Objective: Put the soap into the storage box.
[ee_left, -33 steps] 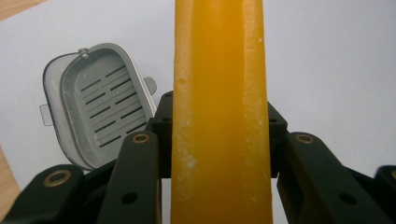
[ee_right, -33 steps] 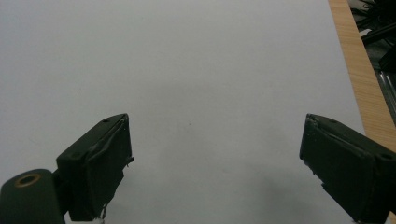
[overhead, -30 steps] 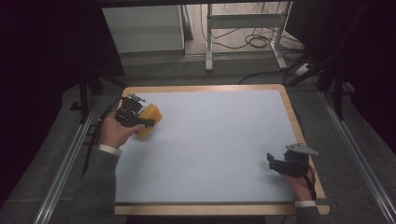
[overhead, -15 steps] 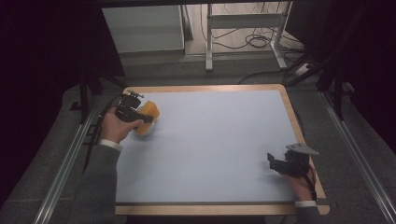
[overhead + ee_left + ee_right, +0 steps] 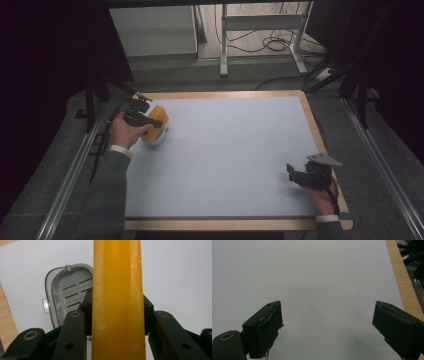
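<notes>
At the far left corner of the table [image 5: 235, 150]: left gripper [image 5: 145, 120], jaws pinching a yellow block [image 5: 117, 302] by its two long sides; the block, waxy and faintly scuffed, stands up between the jaws in the left gripper view and shows as an orange-yellow slab beside the hand in the high view; it looks like a bar of soap, though that is a judgement.

Directly beneath it: a grey oval dish [image 5: 67, 293] with drain slots in its floor and a small metal tab on its rim, resting on the pale table sheet; in the high view it appears as a pale bowl-like form [image 5: 154, 136] under the gripper; whether the block touches it cannot be told.

At the near right edge: right gripper [image 5: 311, 175], jaws spread wide with nothing between them, resting low over bare sheet, well apart from the dish.

Step in hand, as judged: carrying the block to the dish for placing.

Next move calls for: bringing the block squarely over the slotted floor, lowering until it seats inside the rim, then parting the jaws; a skewed descent could catch the rim and tip the light dish.
</notes>
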A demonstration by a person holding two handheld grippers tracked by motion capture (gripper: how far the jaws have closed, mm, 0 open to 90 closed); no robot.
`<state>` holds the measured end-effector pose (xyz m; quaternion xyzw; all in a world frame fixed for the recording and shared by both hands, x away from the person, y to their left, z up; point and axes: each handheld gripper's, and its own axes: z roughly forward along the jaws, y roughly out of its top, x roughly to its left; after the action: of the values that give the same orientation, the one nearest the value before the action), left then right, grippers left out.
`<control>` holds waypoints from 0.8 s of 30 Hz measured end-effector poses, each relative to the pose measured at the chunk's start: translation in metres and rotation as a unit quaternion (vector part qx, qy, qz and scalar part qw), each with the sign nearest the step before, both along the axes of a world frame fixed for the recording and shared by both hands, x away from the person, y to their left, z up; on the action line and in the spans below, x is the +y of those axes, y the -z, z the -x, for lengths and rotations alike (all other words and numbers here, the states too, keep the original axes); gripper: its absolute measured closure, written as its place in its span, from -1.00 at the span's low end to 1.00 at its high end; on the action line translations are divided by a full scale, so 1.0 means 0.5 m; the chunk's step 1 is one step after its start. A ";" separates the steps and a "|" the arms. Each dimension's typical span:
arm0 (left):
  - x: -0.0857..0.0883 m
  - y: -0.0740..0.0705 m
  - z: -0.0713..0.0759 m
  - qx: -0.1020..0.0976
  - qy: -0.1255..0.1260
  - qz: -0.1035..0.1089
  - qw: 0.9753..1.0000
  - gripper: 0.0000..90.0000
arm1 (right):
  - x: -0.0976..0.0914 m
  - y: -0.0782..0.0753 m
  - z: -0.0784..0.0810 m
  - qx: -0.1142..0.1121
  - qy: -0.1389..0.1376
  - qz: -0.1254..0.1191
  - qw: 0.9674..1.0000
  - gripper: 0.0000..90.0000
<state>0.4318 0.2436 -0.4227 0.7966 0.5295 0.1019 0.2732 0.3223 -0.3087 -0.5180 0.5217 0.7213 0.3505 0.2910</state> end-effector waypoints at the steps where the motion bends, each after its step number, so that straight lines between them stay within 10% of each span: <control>1: 0.001 0.001 -0.001 0.001 -0.001 0.000 1.000 0.36 | 0.000 0.000 0.000 0.001 -0.002 0.001 1.000 -0.80; 24: 0.024 0.048 -0.050 0.013 -0.048 0.005 0.999 0.36 | -0.001 0.001 0.000 0.000 -0.001 0.004 1.000 -0.80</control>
<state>0.4568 0.2556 -0.4469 0.7700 0.5714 0.1020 0.2649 0.3226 -0.3090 -0.5184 0.5201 0.7231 0.3480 0.2925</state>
